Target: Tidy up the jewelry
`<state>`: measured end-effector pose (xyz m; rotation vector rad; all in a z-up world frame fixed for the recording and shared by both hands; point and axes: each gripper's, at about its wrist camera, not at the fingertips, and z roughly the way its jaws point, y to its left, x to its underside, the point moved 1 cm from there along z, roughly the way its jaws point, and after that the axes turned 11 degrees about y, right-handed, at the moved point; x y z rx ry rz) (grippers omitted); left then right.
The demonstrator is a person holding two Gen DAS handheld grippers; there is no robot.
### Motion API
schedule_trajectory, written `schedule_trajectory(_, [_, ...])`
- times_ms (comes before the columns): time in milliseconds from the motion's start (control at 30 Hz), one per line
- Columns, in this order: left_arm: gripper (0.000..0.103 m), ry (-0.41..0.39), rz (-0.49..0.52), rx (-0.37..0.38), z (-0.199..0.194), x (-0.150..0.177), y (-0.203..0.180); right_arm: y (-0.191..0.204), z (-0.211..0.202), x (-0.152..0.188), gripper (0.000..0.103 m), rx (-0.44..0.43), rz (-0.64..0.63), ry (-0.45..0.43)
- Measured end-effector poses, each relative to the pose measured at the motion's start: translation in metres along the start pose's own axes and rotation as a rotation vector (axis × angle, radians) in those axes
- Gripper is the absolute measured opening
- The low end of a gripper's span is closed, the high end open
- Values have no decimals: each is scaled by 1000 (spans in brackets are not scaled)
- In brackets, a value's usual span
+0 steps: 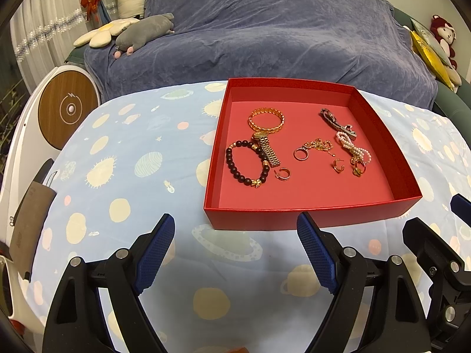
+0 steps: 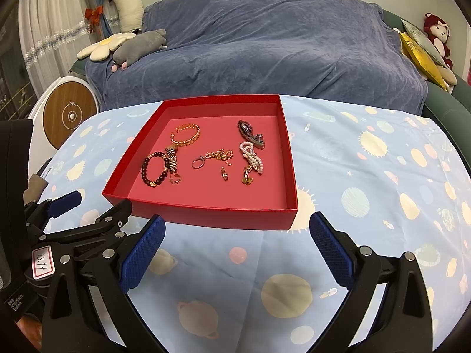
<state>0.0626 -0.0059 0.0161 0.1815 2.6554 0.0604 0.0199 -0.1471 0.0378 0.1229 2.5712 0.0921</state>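
Note:
A red shallow box (image 1: pixel 309 219) (image 2: pixel 212 214) sits on the table and holds loose jewelry. Inside lie a gold chain bracelet (image 1: pixel 266 120) (image 2: pixel 186 135), a dark bead bracelet (image 1: pixel 246 163) (image 2: pixel 155 169), a gold watch (image 1: pixel 266 147) (image 2: pixel 171 157), a ring on a gold chain (image 1: pixel 312 148) (image 2: pixel 212 157), a pearl strand (image 1: pixel 353 147) (image 2: pixel 252 157), a dark hair clip (image 1: pixel 337 123) (image 2: pixel 251 134) and small hoop earrings (image 1: pixel 283 174) (image 2: pixel 175 179). My left gripper (image 1: pixel 235 250) hovers open just before the box's near wall. My right gripper (image 2: pixel 237 253) also stands open, empty, in front of the box.
The table wears a light blue cloth with planet prints (image 2: pixel 368 194). Behind it stands a sofa under a blue cover (image 1: pixel 265 35) with plush toys (image 1: pixel 141 33) at its left end. A white round device with a wooden face (image 1: pixel 69 108) stands at the table's left.

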Motion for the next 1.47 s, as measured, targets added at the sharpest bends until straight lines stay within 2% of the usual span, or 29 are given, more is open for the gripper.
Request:
schedule_trajectory(1167, [82, -23, -25, -4, -2, 1, 2, 3, -1, 1, 96, 8, -9, 3])
schedule_trajectory(1467, [82, -1, -25, 10, 1, 2, 2, 2, 1, 1, 96, 14, -11, 7])
